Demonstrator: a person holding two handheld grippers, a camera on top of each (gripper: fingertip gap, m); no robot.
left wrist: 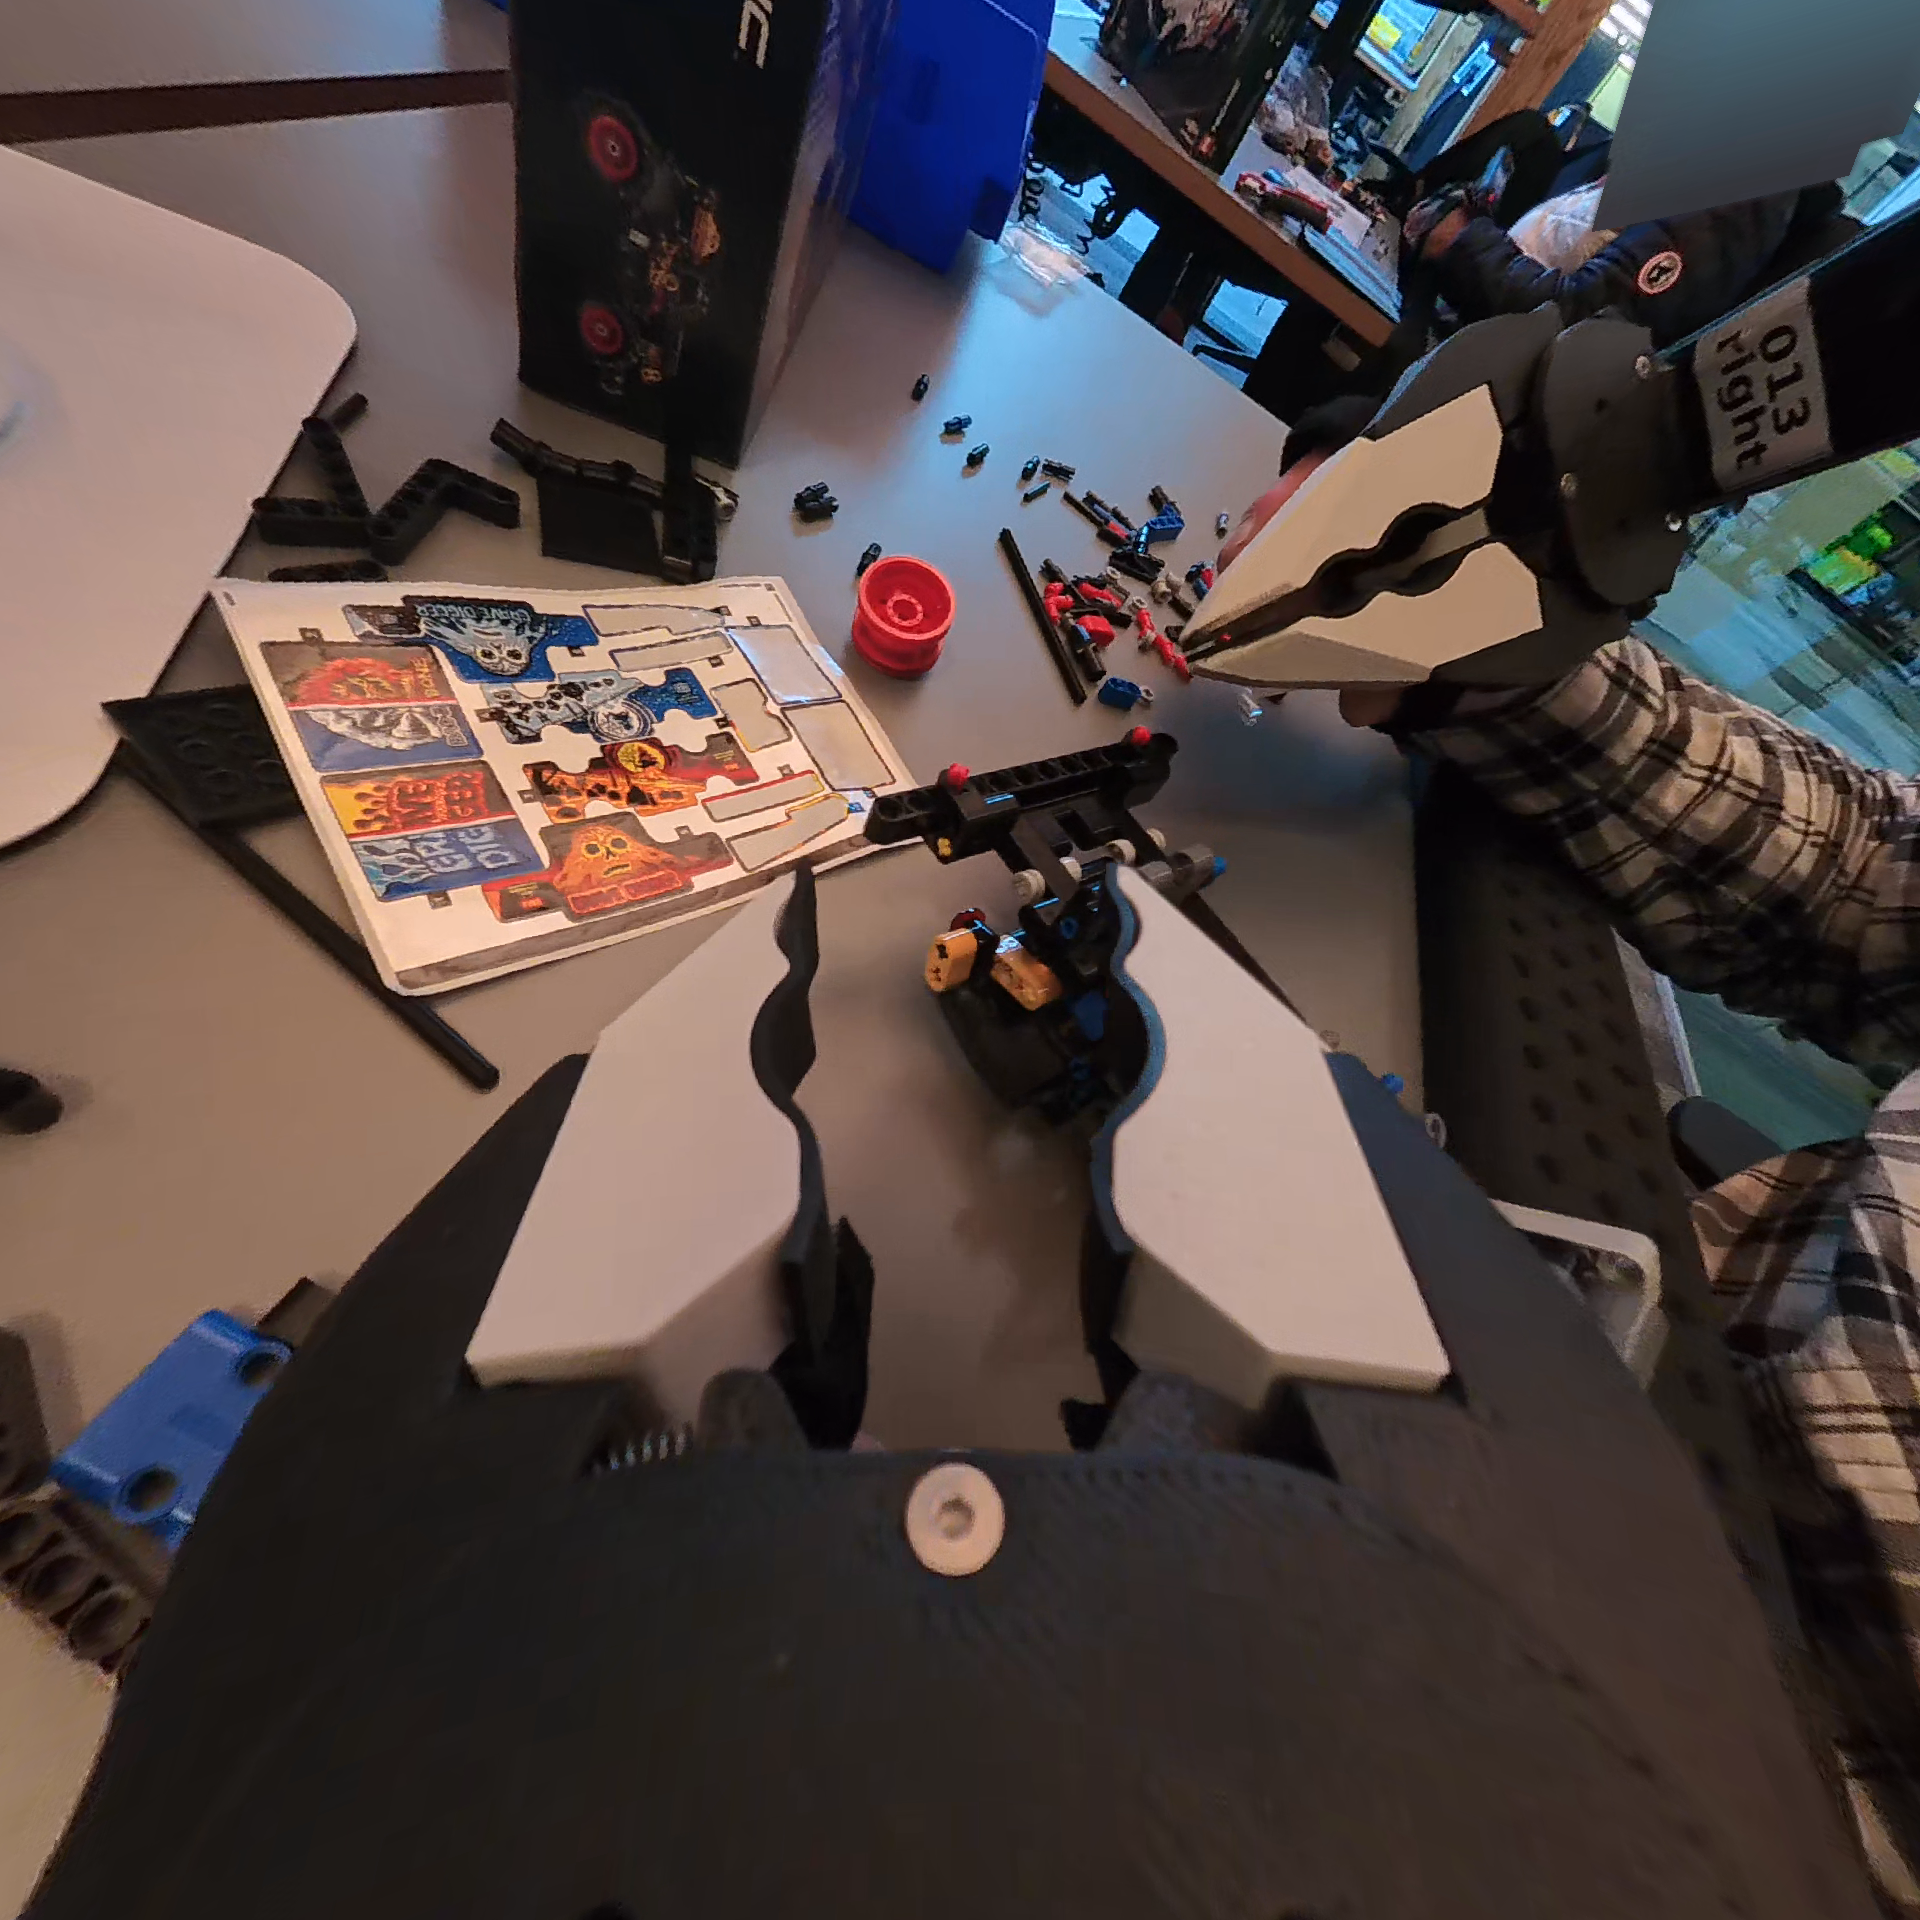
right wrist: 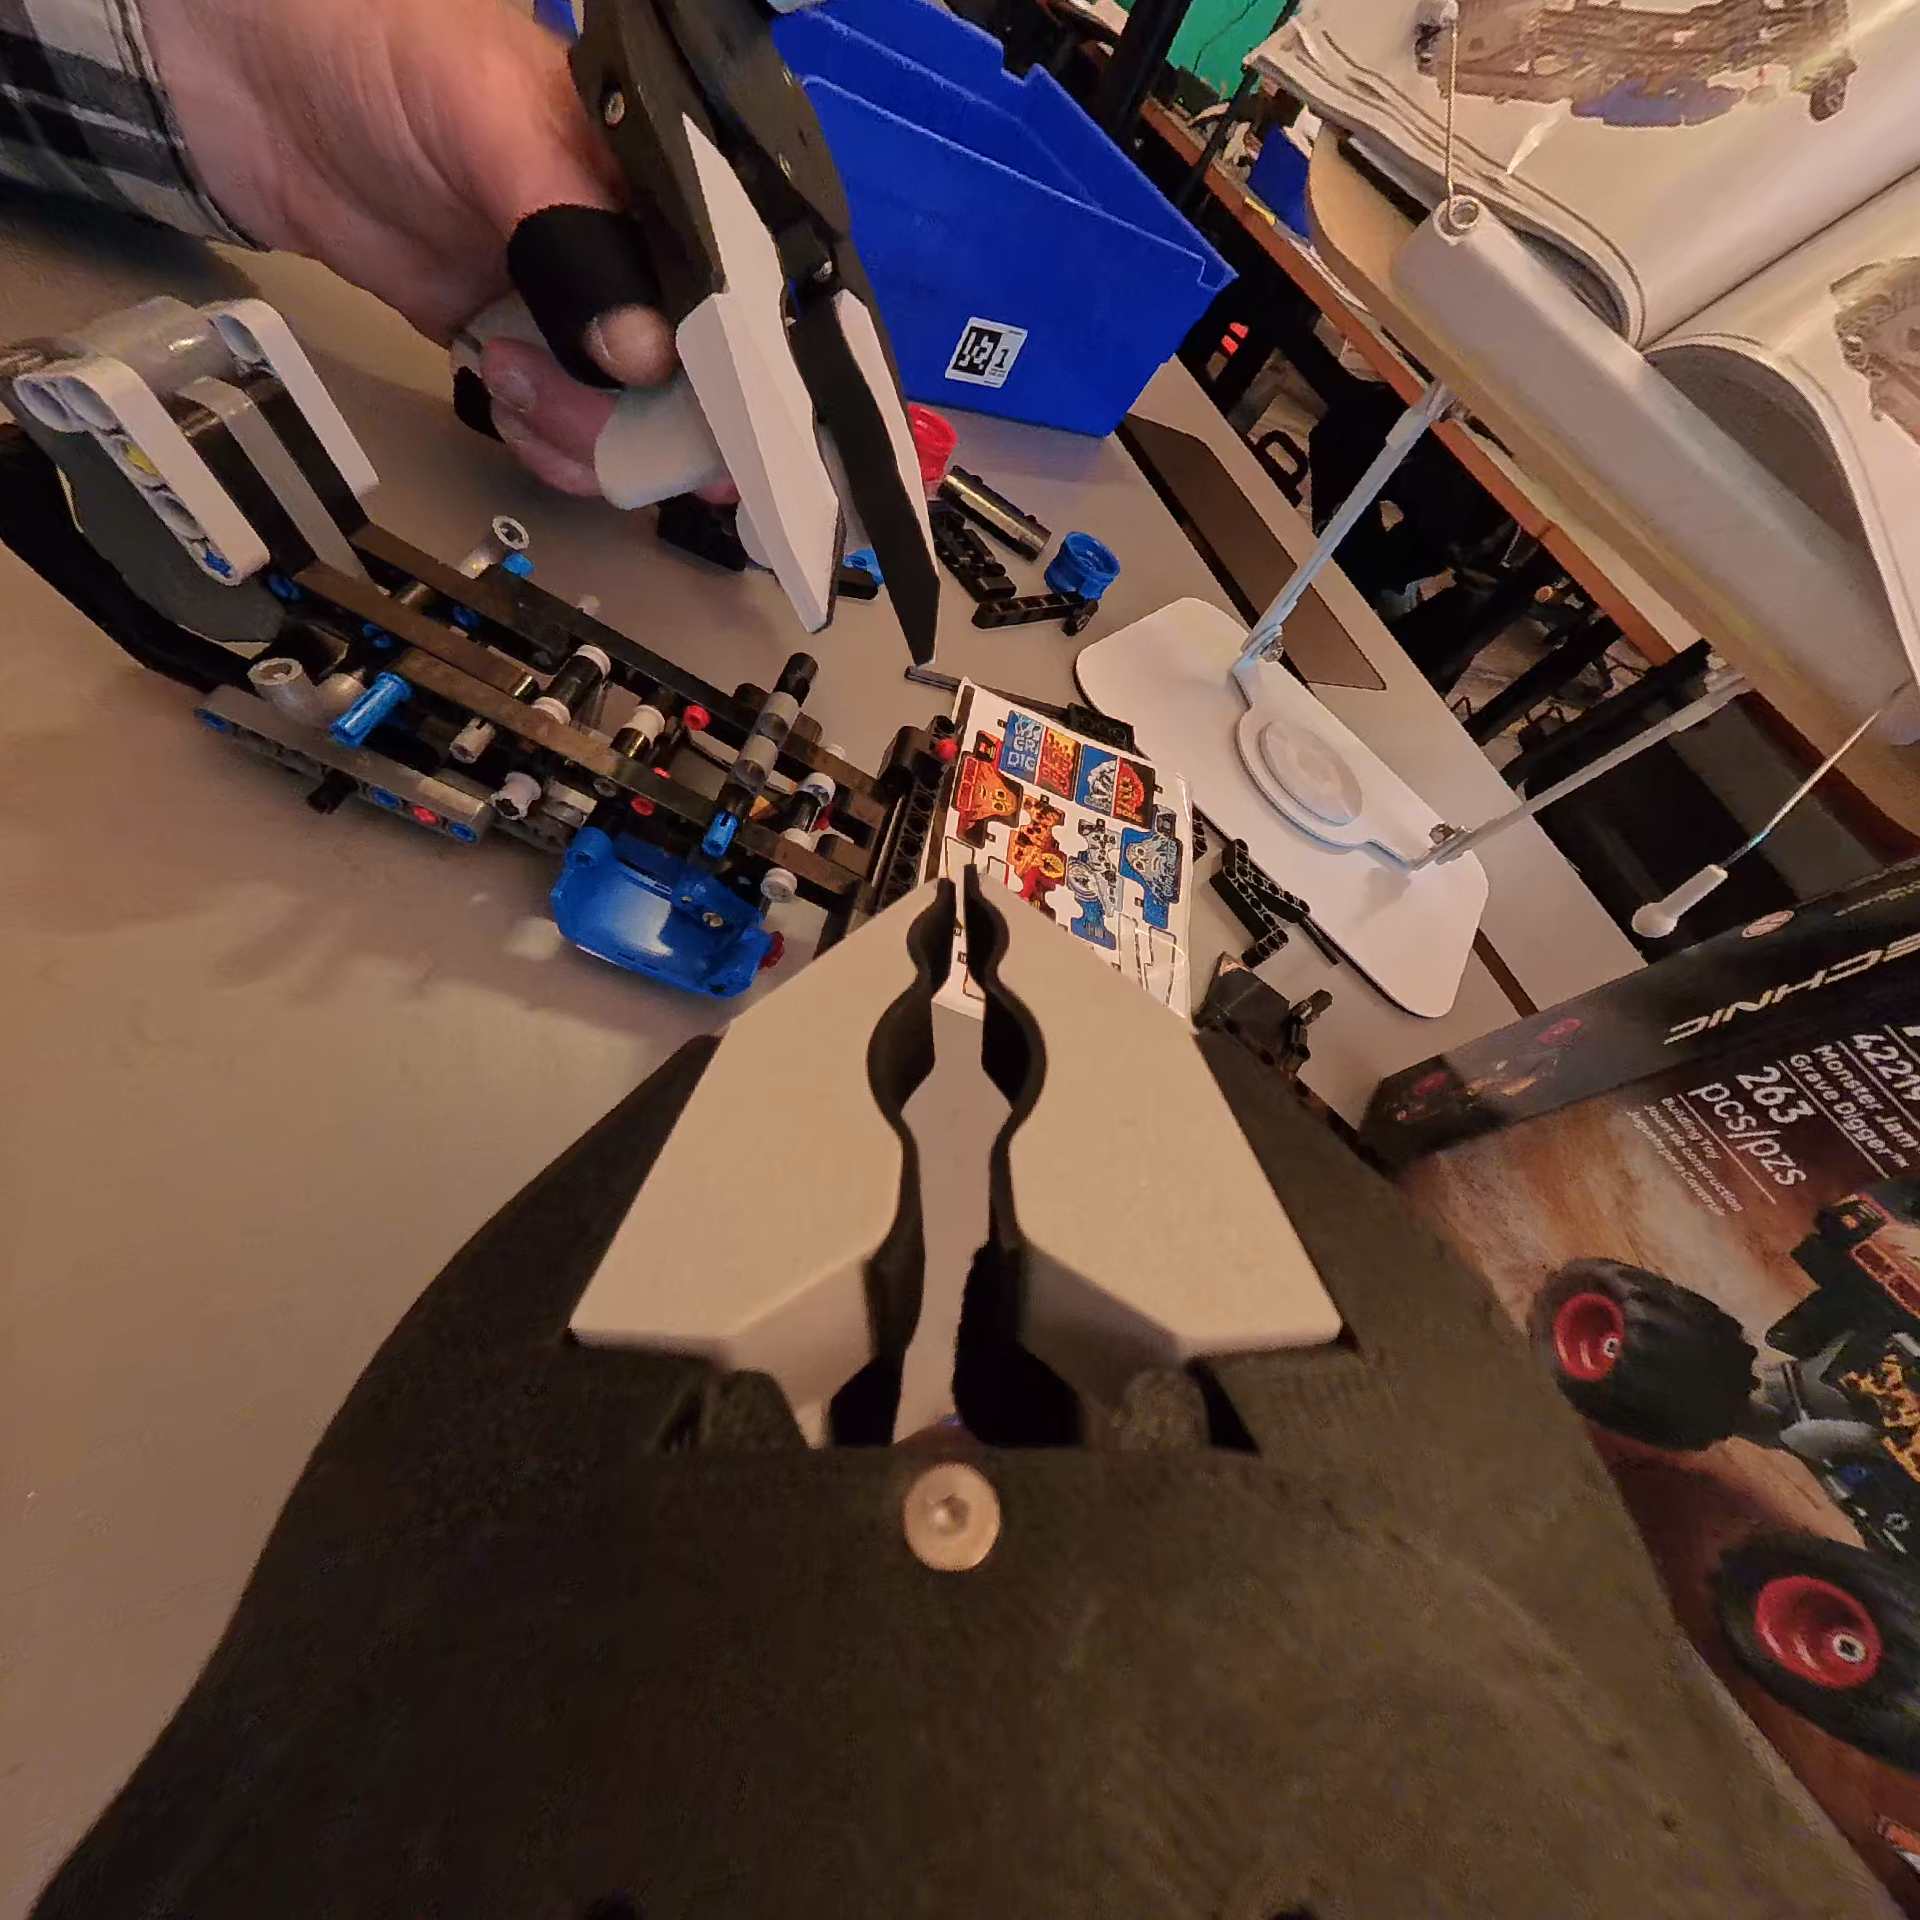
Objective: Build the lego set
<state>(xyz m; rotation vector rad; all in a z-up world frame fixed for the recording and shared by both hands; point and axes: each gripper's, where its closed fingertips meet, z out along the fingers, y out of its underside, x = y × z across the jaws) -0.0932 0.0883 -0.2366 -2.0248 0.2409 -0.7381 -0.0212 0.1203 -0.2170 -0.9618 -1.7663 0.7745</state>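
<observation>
1. Left wrist view: the left gripper [left wrist: 961, 904] hung over the grey table [left wrist: 260, 1195] with its jaws spread wide and nothing between them.
2. The partly built lego chassis [left wrist: 1023, 831] lay on the table just ahead of the left fingertips, its black beam crosswise and its yellow and blue parts reaching in between the spread fingers; whether the right-hand finger touched it could not be told.
3. The sticker sheet [left wrist: 551, 774] lay flat to the left of the chassis, one corner close to the beam. A red wheel hub [left wrist: 902, 615] stood beyond it.
4. Loose small pieces [left wrist: 1112, 592], red, black and blue, lay scattered near the hub. The right gripper [left wrist: 1195, 655] pointed down at this scatter, jaws pressed nearly together; something small and red showed at the tips, but whether it was pinched could not be told.
5. The set box [left wrist: 665, 218] stood upright at the far side.
6. Right wrist view: the right gripper [right wrist: 958, 894] showed its jaws almost closed, a thin gap left, with no piece visible between them.
7. The chassis [right wrist: 540, 727] lay to the left on the table, its blue block [right wrist: 655, 914] nearest the camera.
8. A hand [right wrist: 416, 208] held the left gripper [right wrist: 873, 623] above the chassis, fingers apart.
9. The sticker sheet [right wrist: 1070, 831] lay just ahead of the right fingertips; blue bins [right wrist: 997, 229] stood beyond.
</observation>
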